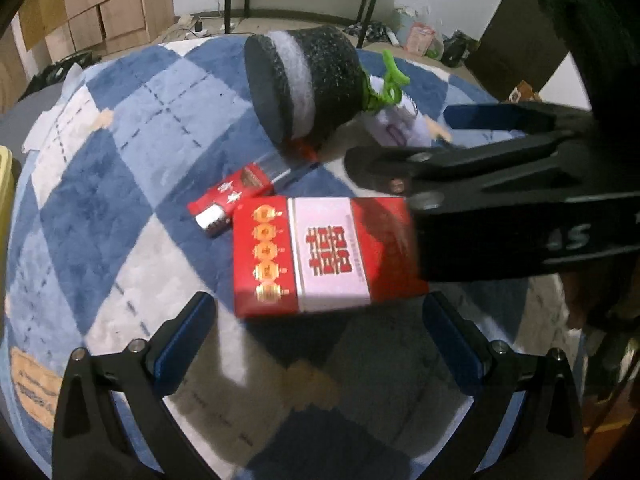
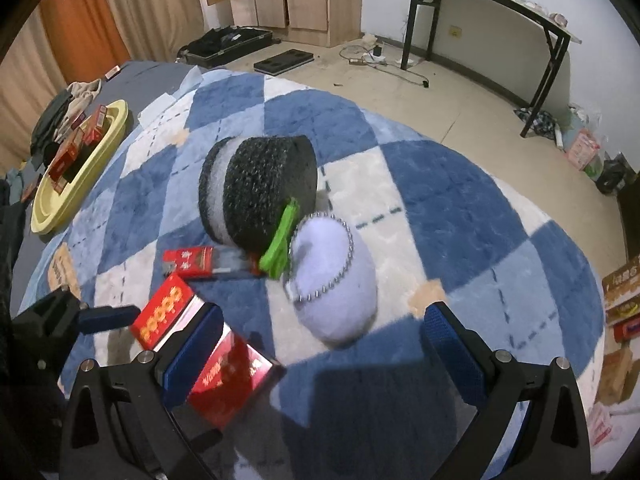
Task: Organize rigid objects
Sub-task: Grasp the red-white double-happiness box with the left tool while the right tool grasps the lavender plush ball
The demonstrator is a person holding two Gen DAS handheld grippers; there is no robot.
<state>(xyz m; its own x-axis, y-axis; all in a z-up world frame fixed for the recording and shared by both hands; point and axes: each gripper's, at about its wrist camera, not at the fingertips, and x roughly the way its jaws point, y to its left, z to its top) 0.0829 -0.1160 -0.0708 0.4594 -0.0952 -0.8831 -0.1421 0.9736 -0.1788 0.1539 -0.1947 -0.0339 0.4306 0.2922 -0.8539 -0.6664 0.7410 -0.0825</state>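
Both hand-held grippers, left (image 1: 320, 344) and right (image 2: 320, 354), are held open and empty over the checked rug (image 1: 120, 184), where the red box (image 1: 324, 254) lies flat, so it could be nudged into the smaller red pack (image 1: 232, 196) touching it.

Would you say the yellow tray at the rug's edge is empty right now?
No, the yellow tray holds several small red boxes, seen plainly in the right wrist view.

Dim indoor light, hard shadows across the rug (image 2: 420, 168), motion blur, fisheye-warped dark edges.
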